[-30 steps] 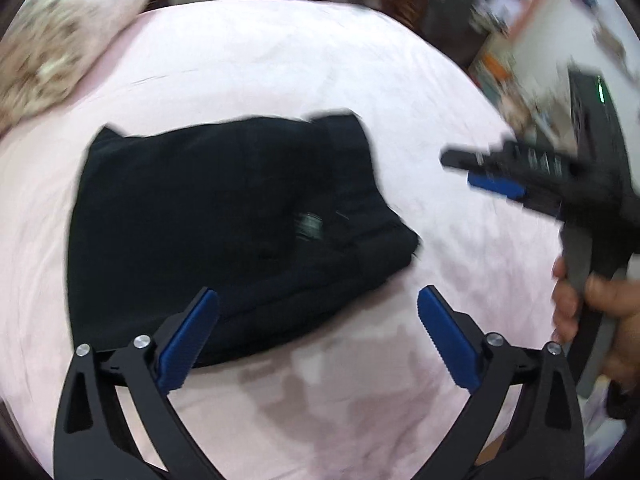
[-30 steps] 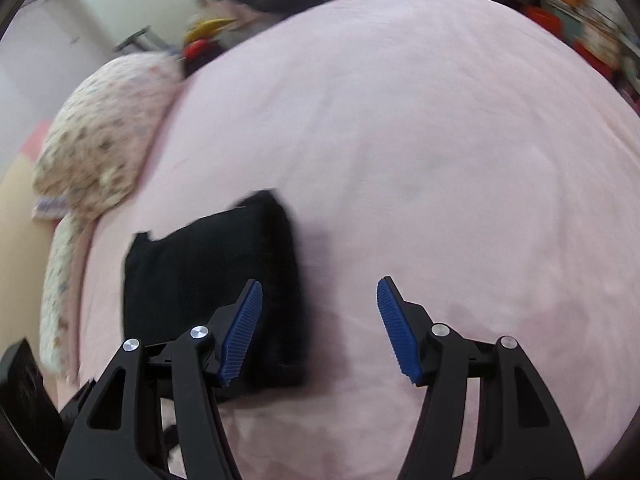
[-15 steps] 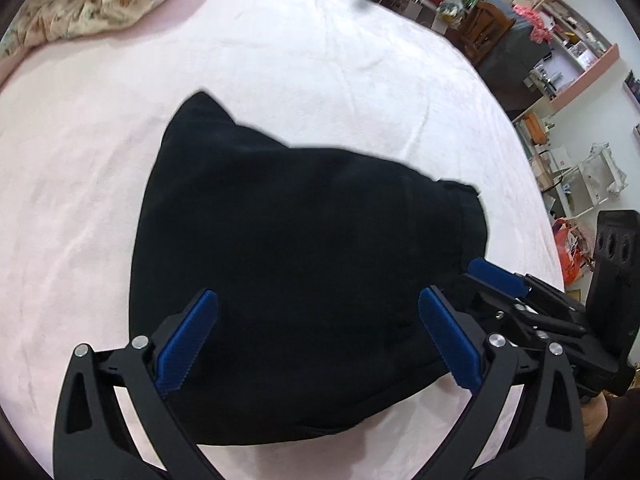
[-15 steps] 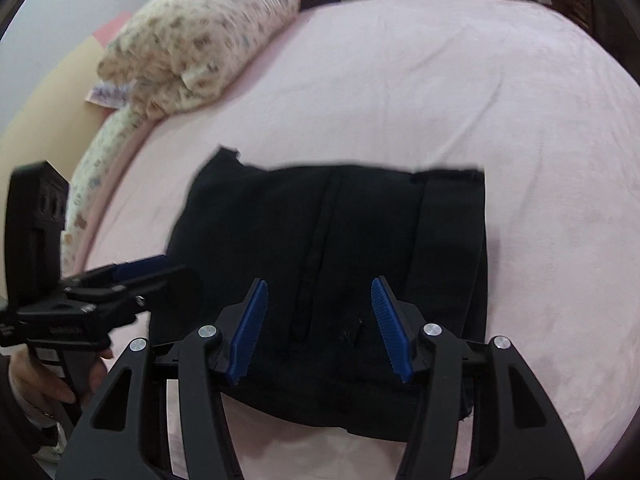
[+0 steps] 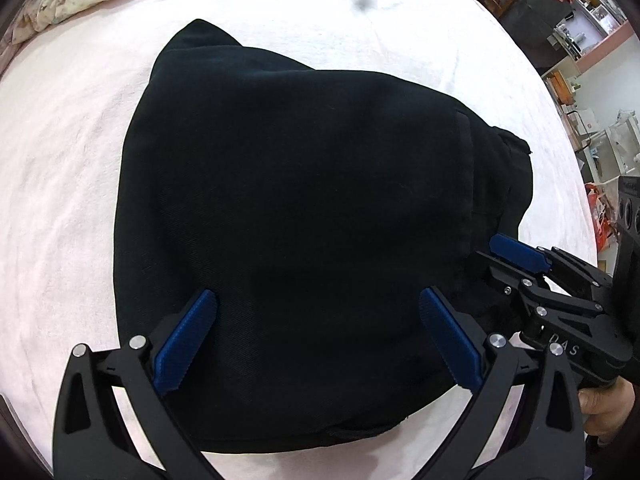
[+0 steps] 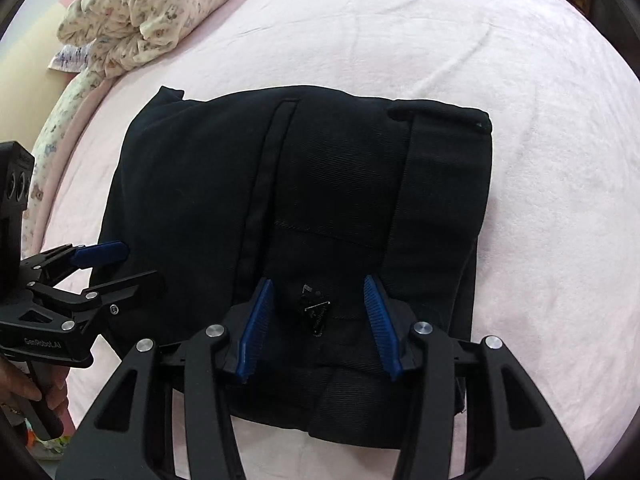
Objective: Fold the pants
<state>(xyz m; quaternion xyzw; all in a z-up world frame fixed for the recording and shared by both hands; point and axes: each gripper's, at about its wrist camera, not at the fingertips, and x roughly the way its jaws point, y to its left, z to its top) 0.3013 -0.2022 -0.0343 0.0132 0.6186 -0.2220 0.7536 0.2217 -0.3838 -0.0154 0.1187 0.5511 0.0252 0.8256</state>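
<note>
Black pants [image 5: 304, 208] lie folded into a compact bundle on the pink bed sheet [image 6: 540, 120], well apart from the floral pillow [image 6: 160, 4] at the sheet's far edge. Over the bundle's near edge the left gripper [image 5: 316, 340] hovers, jaws spread wide and holding nothing. Beside it, the right gripper [image 6: 316, 320] hangs over the pants with jaws partly apart, also holding nothing.

"GenRobot.AI" on left tongs [image 6: 106, 266] body; "DAS" on right tongs [image 5: 505, 257] body.

Home bedroom: pink bedsheet [image 6: 400, 32], floral duvet [image 6: 152, 4], cluttered shelves [image 5: 580, 32].
</note>
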